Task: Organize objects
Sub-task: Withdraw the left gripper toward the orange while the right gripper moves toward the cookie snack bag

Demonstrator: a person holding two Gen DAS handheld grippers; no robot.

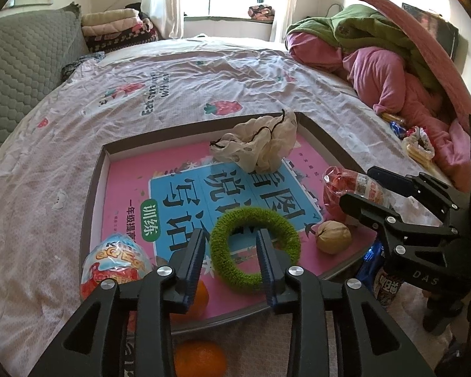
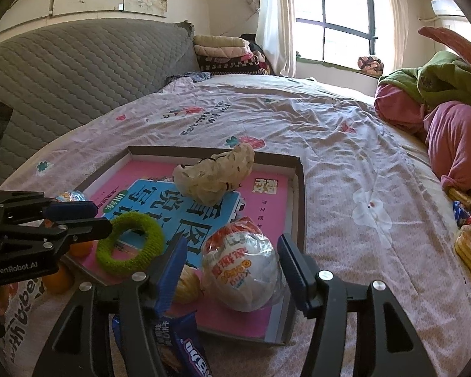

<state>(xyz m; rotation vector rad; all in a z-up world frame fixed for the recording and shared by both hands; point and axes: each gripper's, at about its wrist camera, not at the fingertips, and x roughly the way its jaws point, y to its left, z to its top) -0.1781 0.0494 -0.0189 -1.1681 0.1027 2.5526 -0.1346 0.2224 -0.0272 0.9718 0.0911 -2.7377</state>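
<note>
Fuzzy green ring-shaped hair tie (image 1: 254,248) lies flat on the pink-and-blue book cover lining the shallow brown cardboard tray (image 1: 92,188), near the tray's front edge. Left hand-held gripper (image 1: 232,260) straddles one side of the ring, one blue pad outside it and one through its hole; pads stand clear of the fuzz, so released, not grasping. Judgement: the ring has been set down here as its sorted place.

Right hand-held gripper (image 2: 232,270) brackets the foil-wrapped egg-shaped toy candy (image 2: 240,270), which rests on the tray floor at the right corner. Gaps show on both sides, so released as well. Judgement: also a drop-off.

Also in the tray: crumpled cream mesh pouch with dark drawstring (image 1: 260,144) at the far side, a walnut (image 1: 333,237) beside the egg, a second wrapped egg (image 1: 116,267) at the left corner, an orange (image 1: 199,298) at the front rim.

Outside the tray: another orange (image 1: 201,358) and a blue snack packet (image 2: 185,345), not yet sorted.

Surface: bed with wrinkled pale strawberry-print sheet (image 1: 204,72), soft, so the tray may rock. Room: grey quilted headboard (image 2: 78,72), bright window (image 2: 336,15), heaped pink and green bedding (image 1: 376,59).
</note>
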